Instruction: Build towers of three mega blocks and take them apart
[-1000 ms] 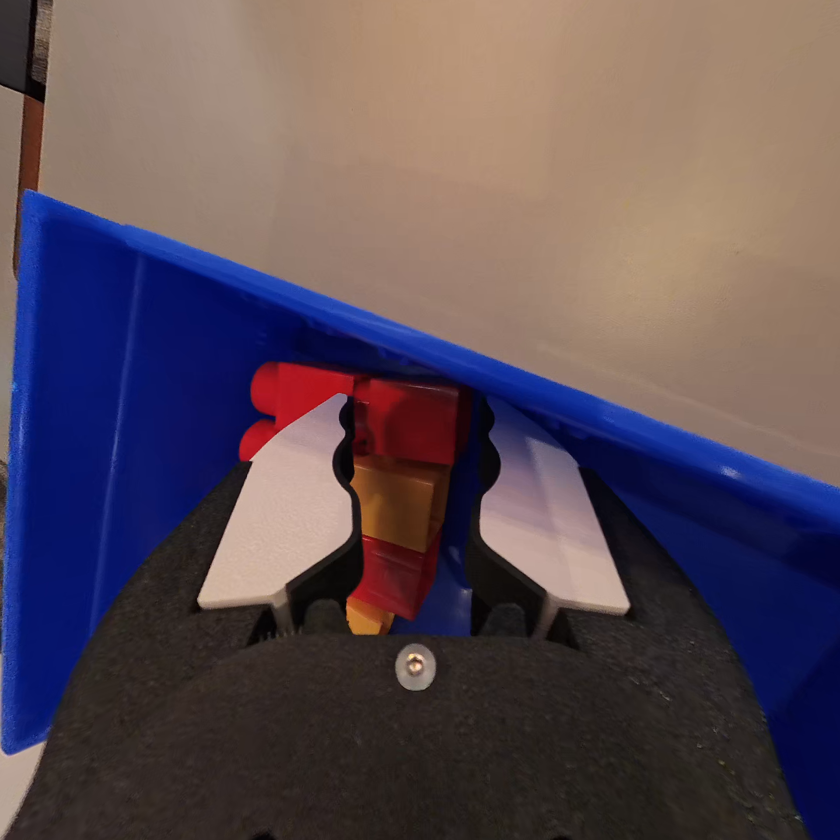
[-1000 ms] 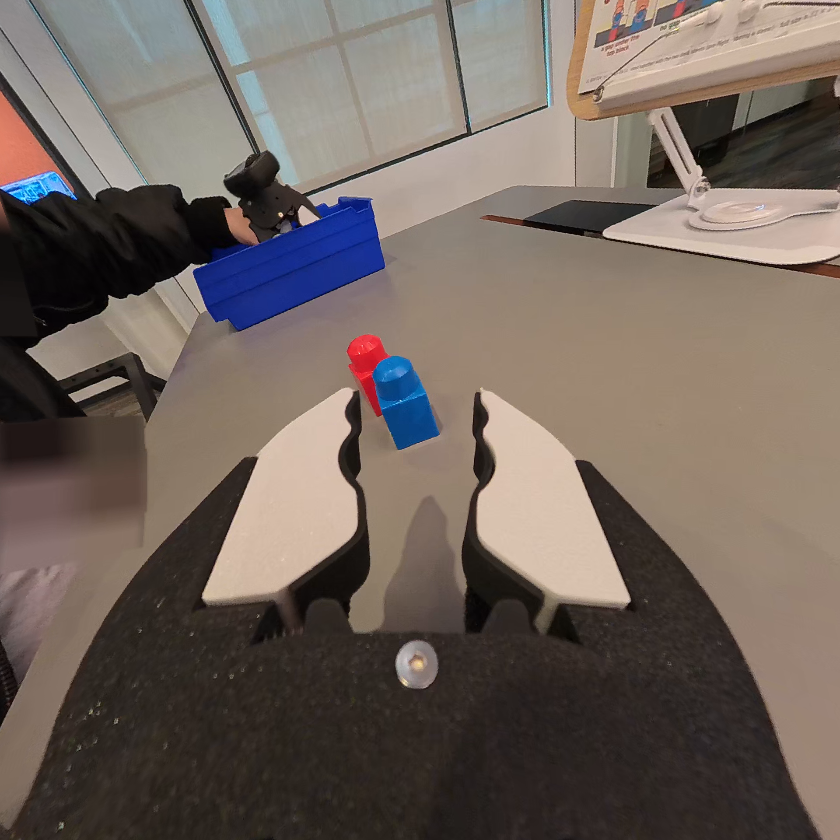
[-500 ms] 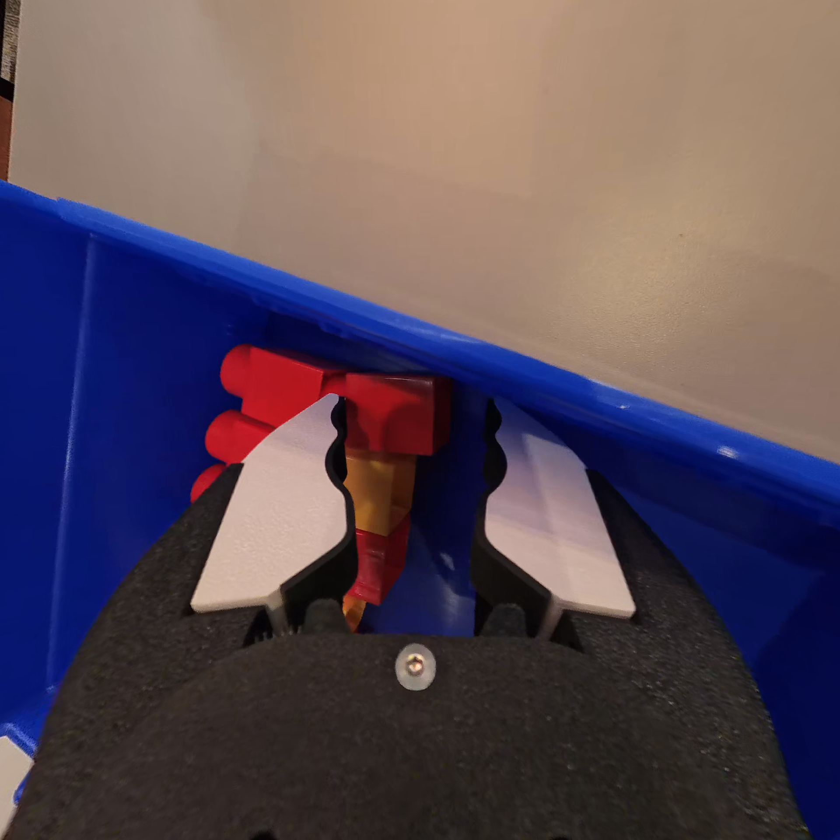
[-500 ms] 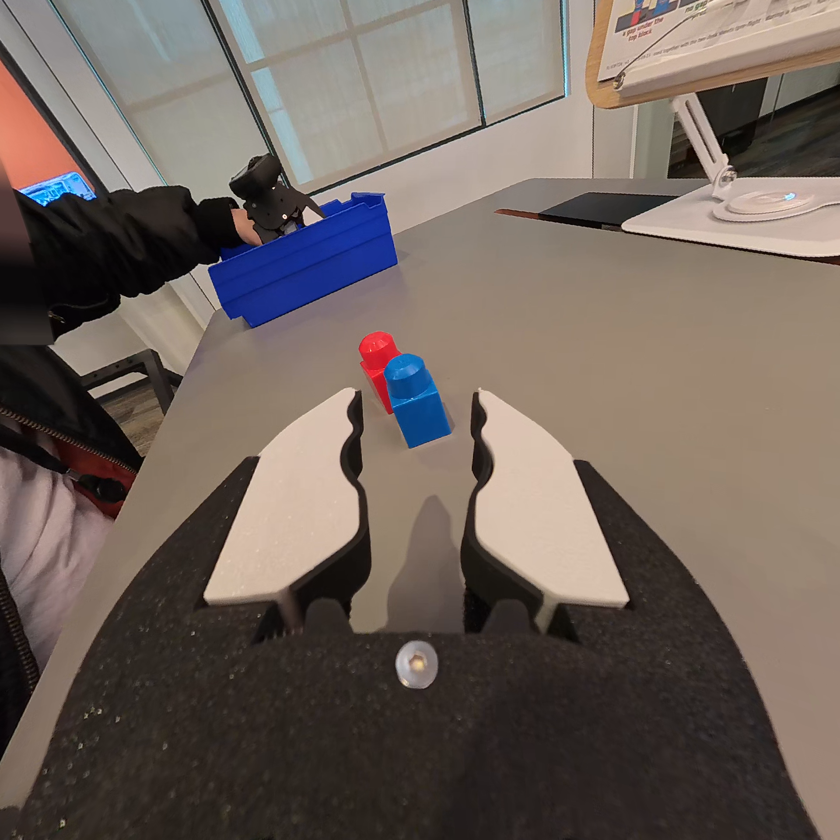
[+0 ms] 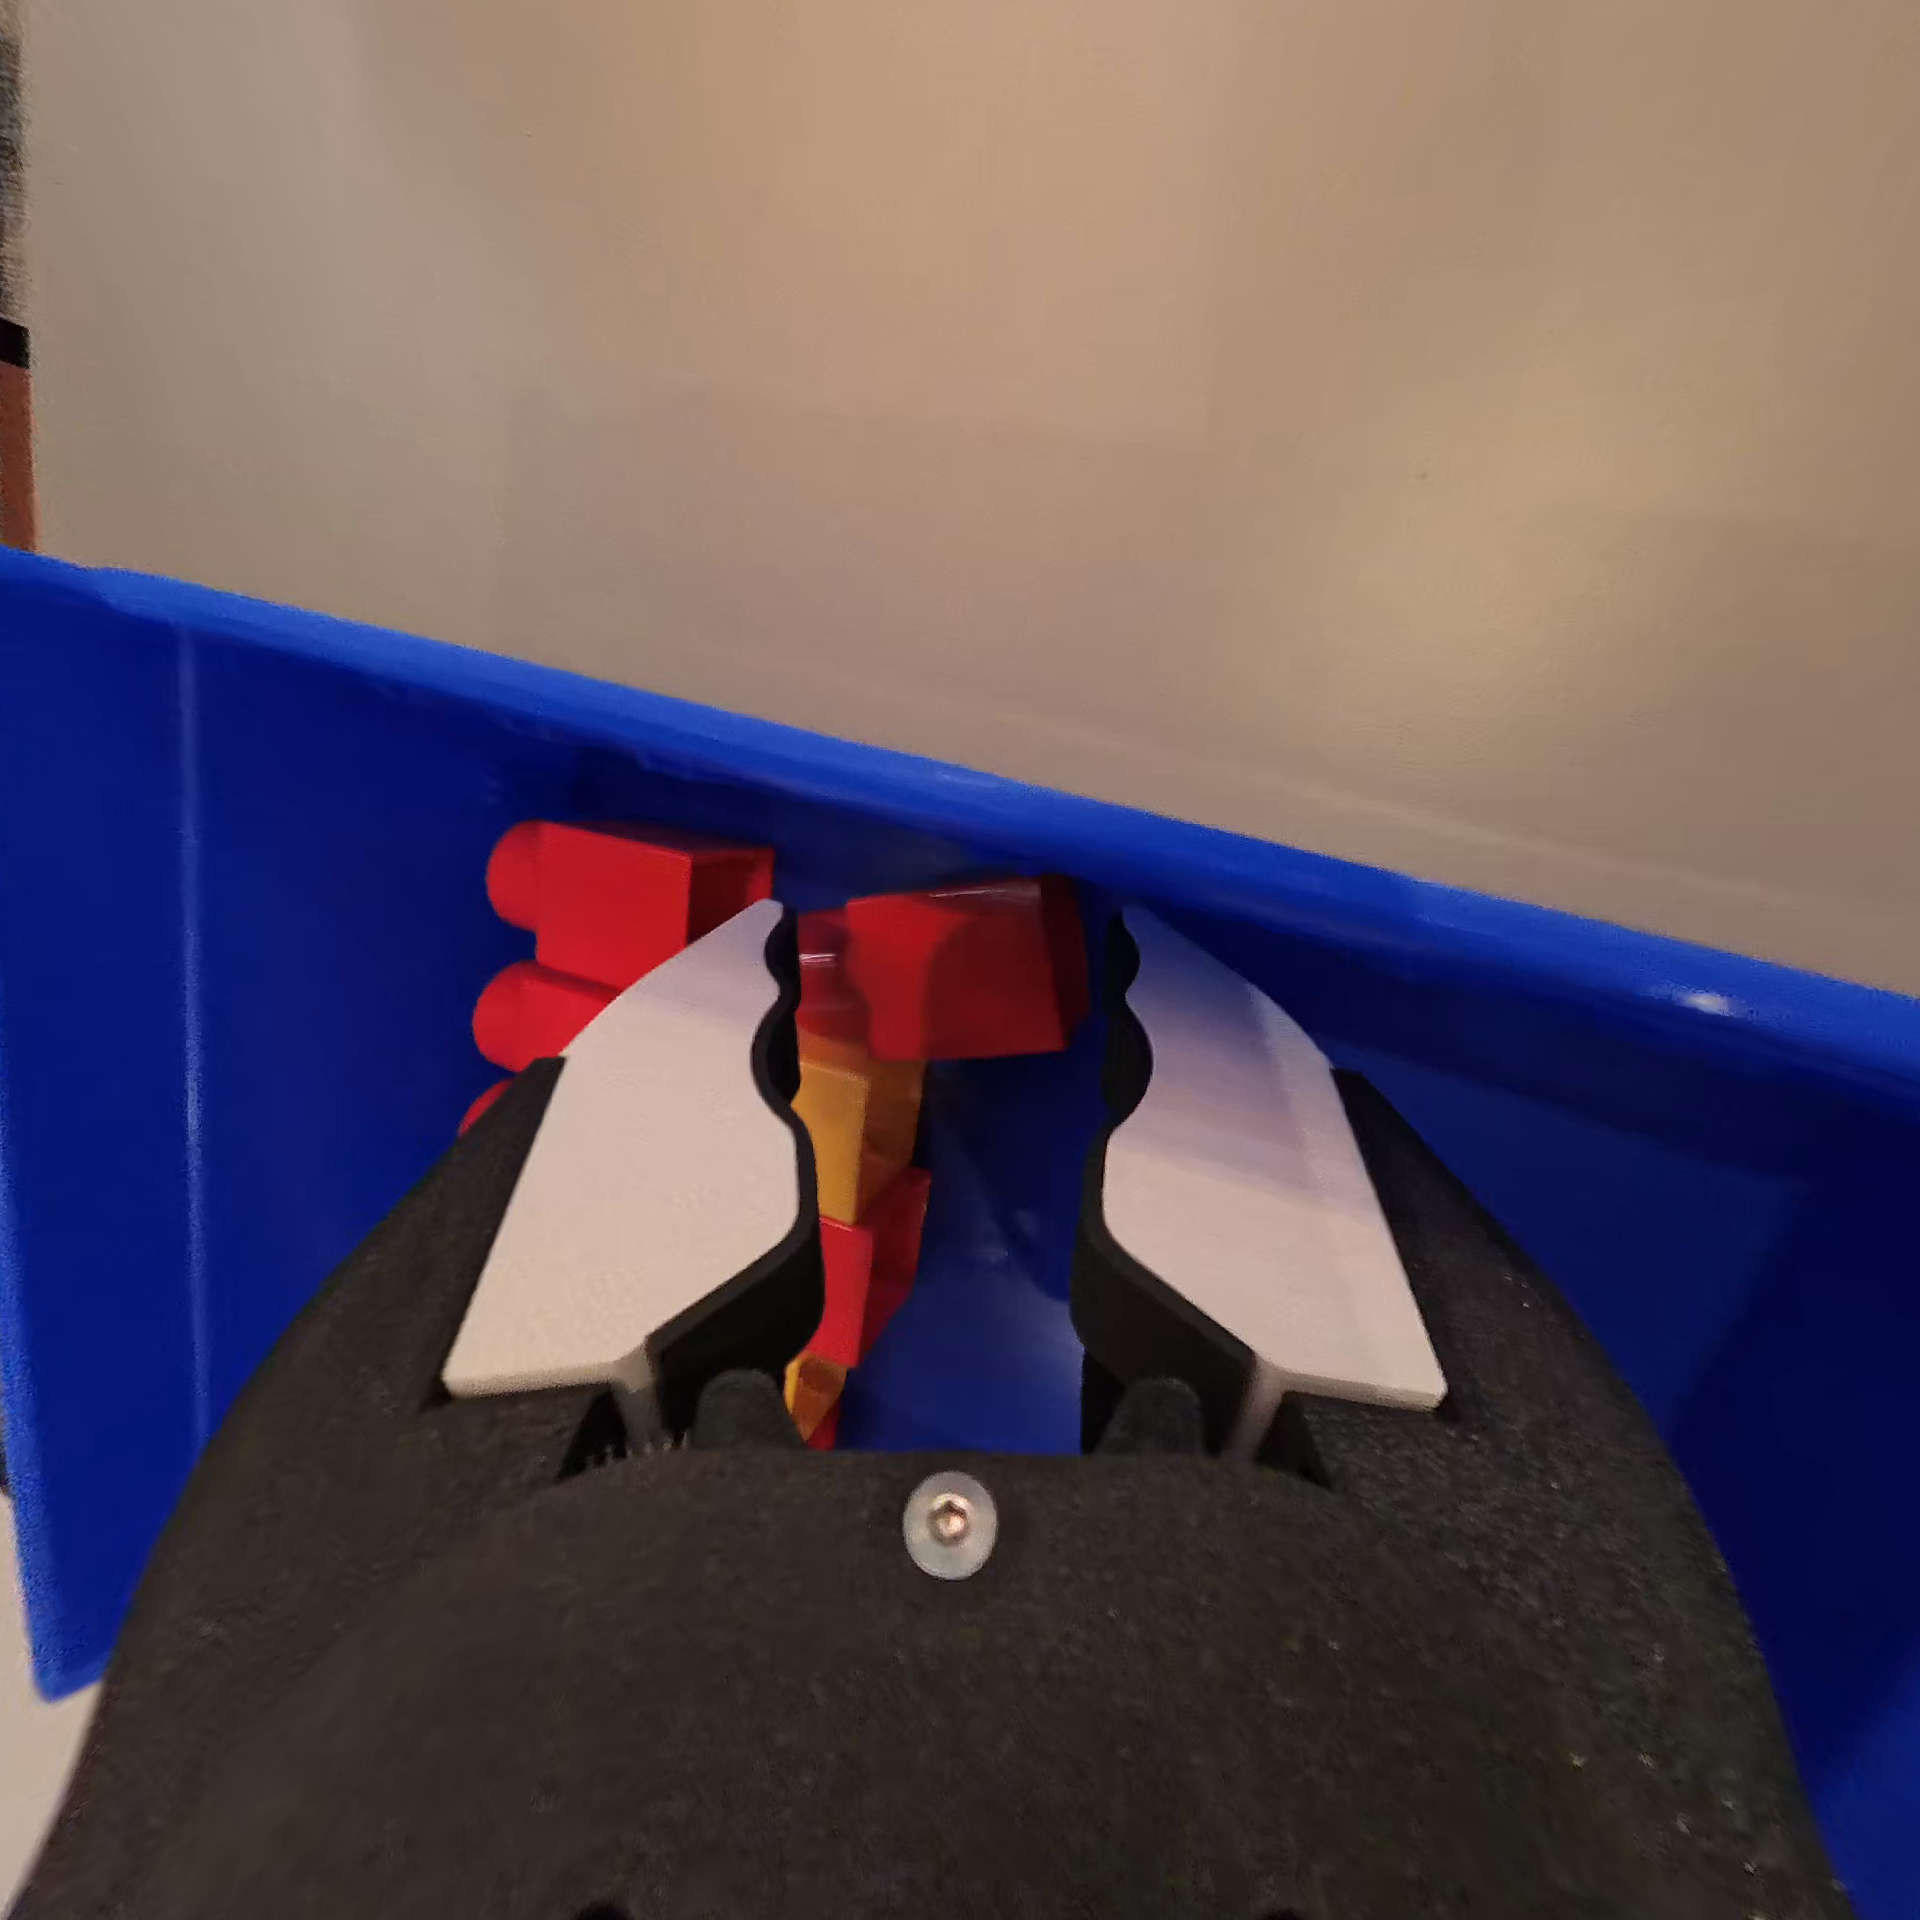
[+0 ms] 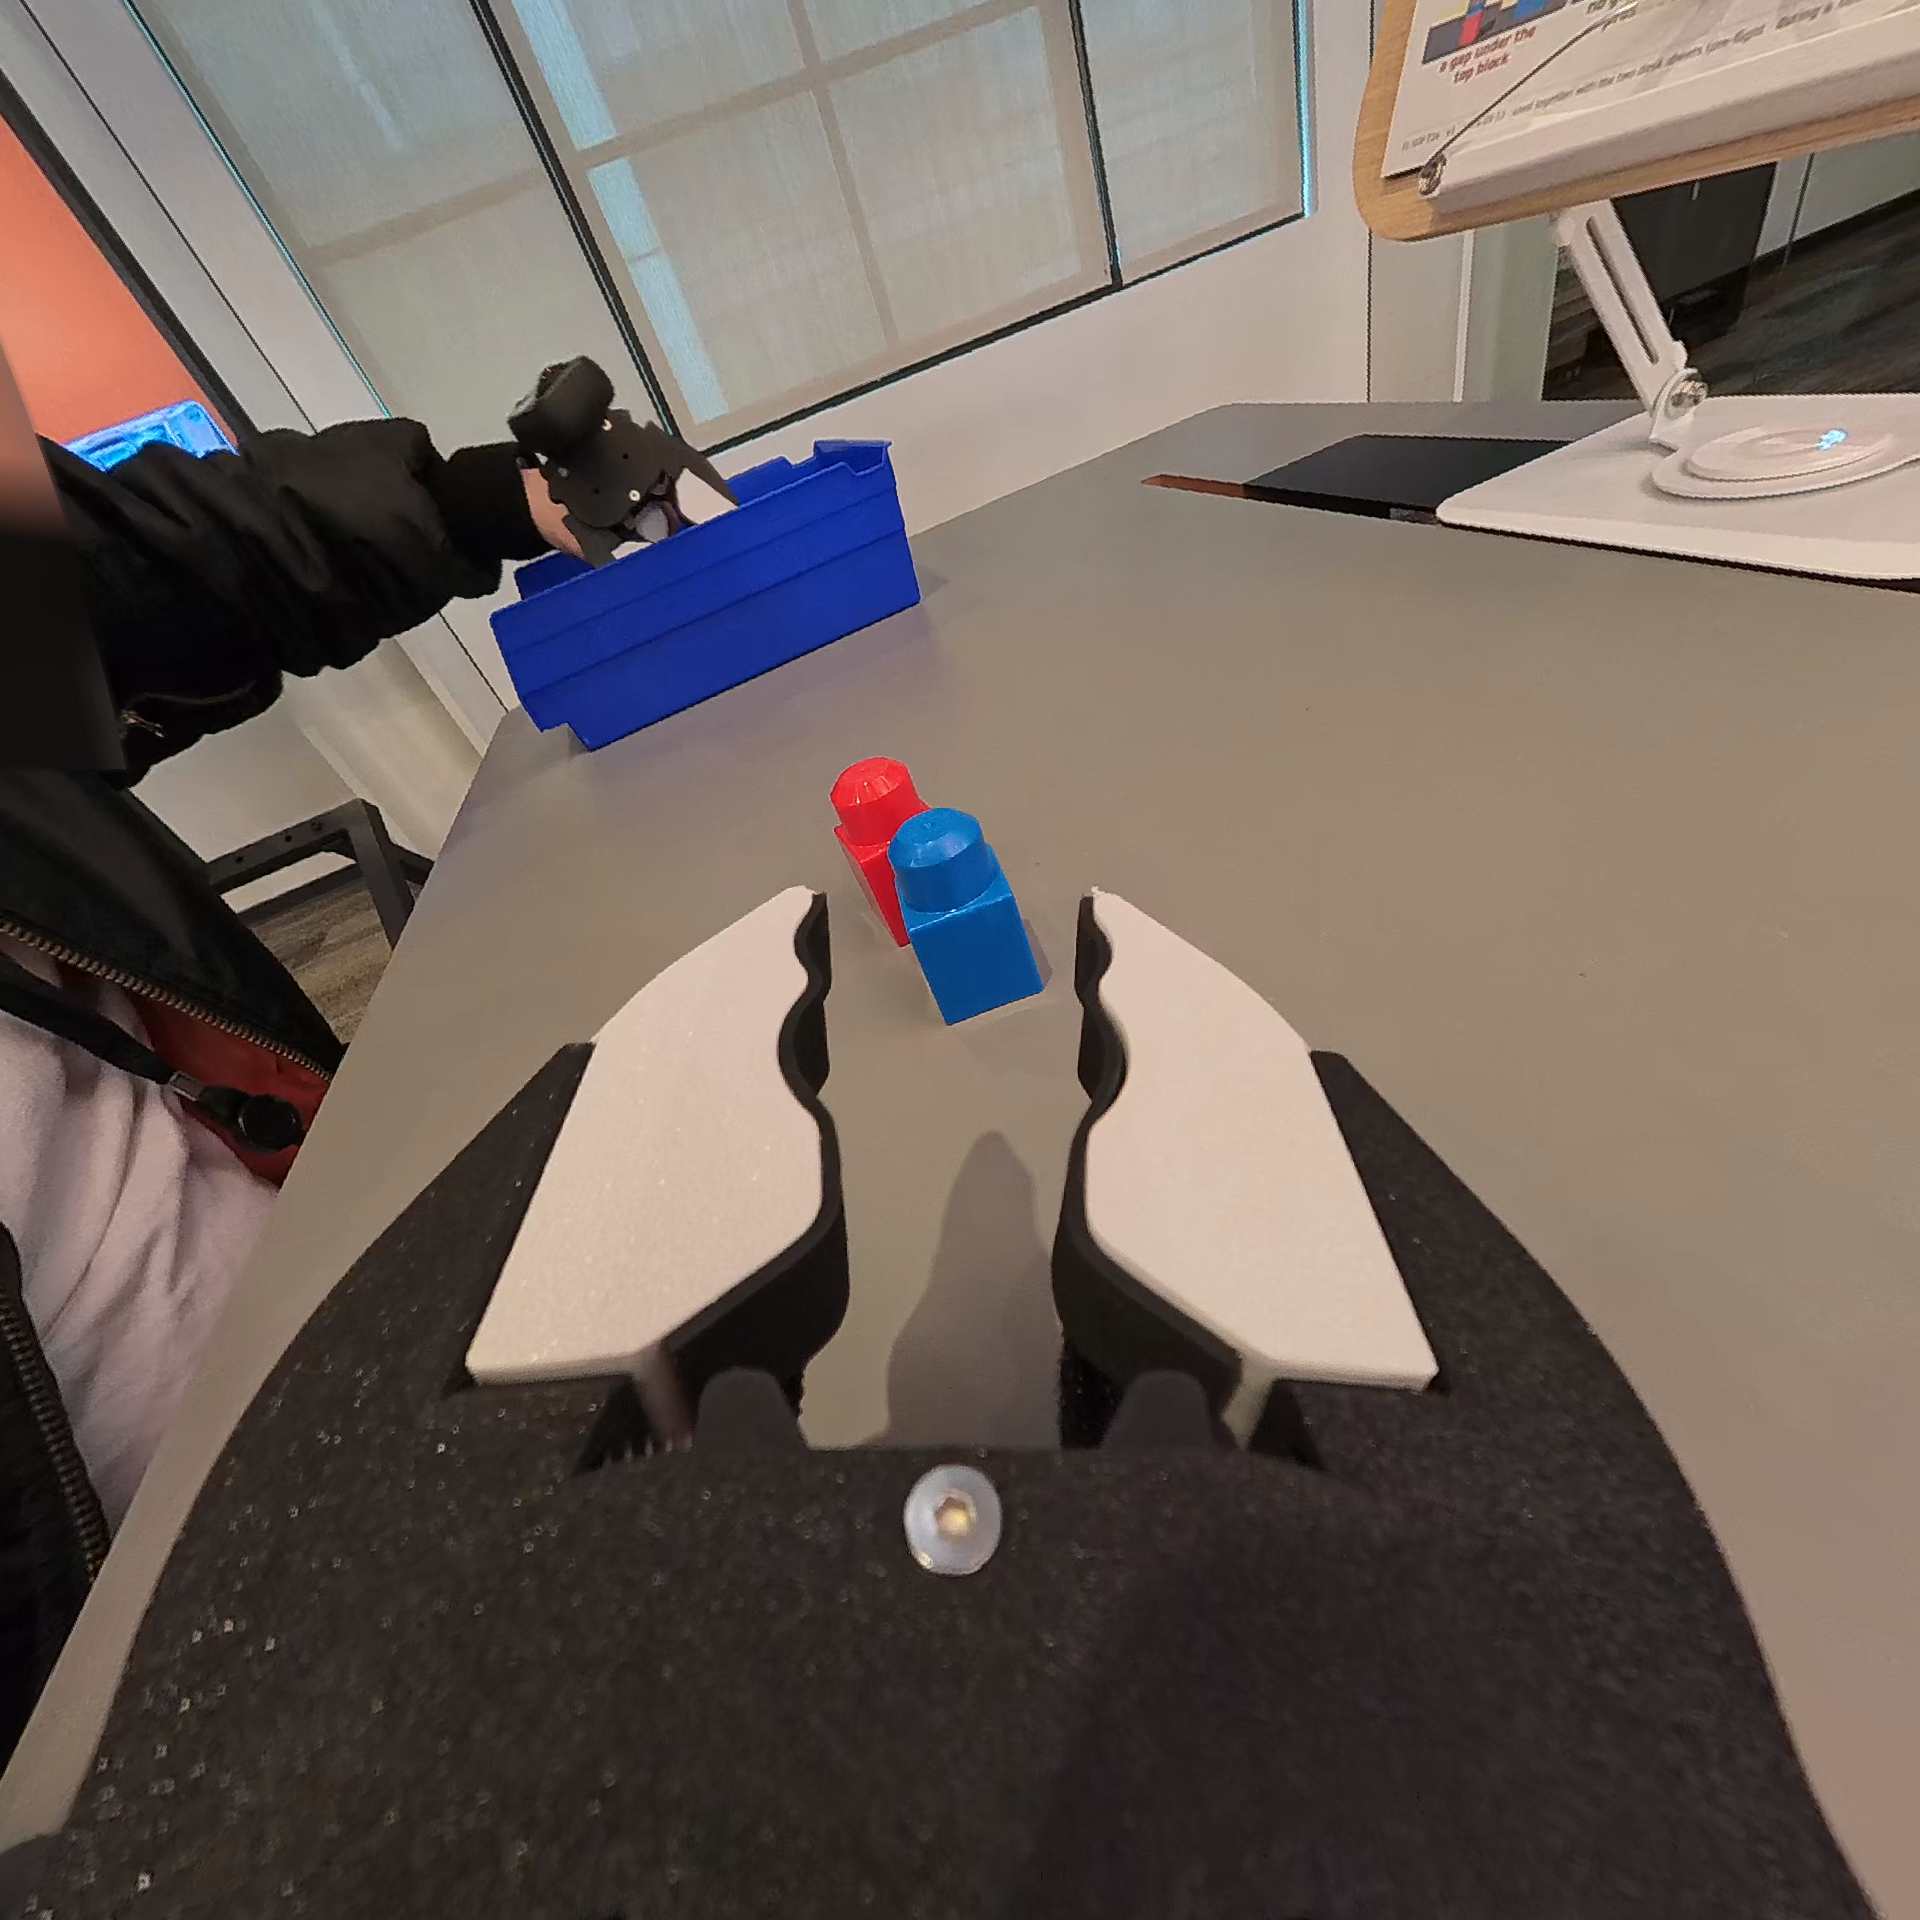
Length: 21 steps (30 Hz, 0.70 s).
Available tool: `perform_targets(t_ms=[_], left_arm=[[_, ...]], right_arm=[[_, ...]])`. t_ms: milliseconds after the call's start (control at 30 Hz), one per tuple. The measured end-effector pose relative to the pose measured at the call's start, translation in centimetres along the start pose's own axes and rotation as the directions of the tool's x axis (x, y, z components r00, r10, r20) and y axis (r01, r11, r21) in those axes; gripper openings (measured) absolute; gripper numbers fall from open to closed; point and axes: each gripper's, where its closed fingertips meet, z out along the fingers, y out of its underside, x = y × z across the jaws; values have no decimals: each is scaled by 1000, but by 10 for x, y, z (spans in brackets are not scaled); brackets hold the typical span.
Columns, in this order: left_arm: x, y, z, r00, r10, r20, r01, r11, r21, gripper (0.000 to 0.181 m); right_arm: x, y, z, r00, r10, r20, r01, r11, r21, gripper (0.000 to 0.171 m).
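Observation:
In the left wrist view my left gripper is open inside the blue bin. A dark red block lies between its fingertips with a small gap on each side. A yellow block and more red blocks lie below it, and a red block lies beyond the left finger. In the right wrist view my right gripper is open and empty over the grey table. A blue one-stud block stands just past its fingertips, with a red one-stud block right behind it.
The blue bin stands at the table's far left corner, with the left gripper and a black sleeve reaching into it. A white stand base and a dark pad lie at the far right. The table edge runs along the left.
My left gripper has shifted inside the bin, so the dark red block now sits centred between its fingers instead of against the left one. My right gripper has barely moved.

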Motion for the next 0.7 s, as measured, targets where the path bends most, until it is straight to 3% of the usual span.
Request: perform_targets(t_ms=[133, 267, 433, 700], left_arm=[[0, 8, 9, 998, -5, -67, 2, 999, -51, 55], [0, 8, 12, 998, 39, -44, -41, 998, -53, 43], [-2, 9, 11, 998, 58, -1, -58, 996, -66, 42], [-21, 1, -36, 988, 61, 143, -57, 998, -32, 41]], right_arm=[[-1, 0, 0, 1000, 8, 4, -8, 1000, 1, 44], [-1, 0, 0, 1000, 16, 10, -16, 1000, 3, 44], [-3, 1, 1, 1000, 20, 23, -20, 1000, -1, 43], [-6, 0, 3, 999, 17, 33, -17, 1000, 3, 43]])
